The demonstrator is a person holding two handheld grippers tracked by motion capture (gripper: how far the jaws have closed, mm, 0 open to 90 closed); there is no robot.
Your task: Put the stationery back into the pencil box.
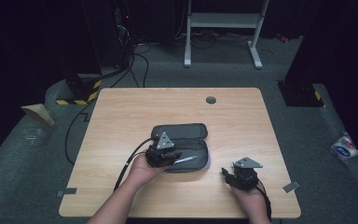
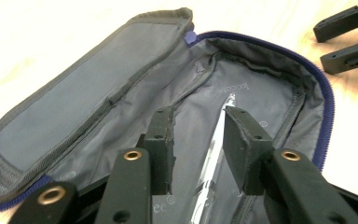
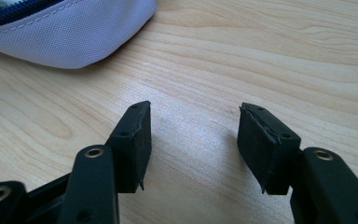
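Observation:
A dark grey pencil case [image 1: 182, 133] lies open in the middle of the wooden table [image 1: 121, 116], its lid [image 2: 88, 88] folded back and a blue zip round its rim. A silvery pen [image 2: 216, 140] lies inside on the grey lining. My left gripper [image 2: 198, 116] hangs over the open case, jaws apart, with the pen [image 1: 186, 159] between them and neither pad pressing on it. To the right of the case, my right gripper [image 1: 224, 173] stands open over bare wood. One corner of the case [image 3: 70, 37] lies ahead of my right gripper [image 3: 193, 109].
A dark round grommet [image 1: 210, 100] sits near the table's far edge. A white desk frame [image 1: 223, 21] stands on the floor behind. Cables [image 1: 135, 65] run over the floor at the back left. The right gripper [image 2: 345, 37] is at the top right of the left gripper view.

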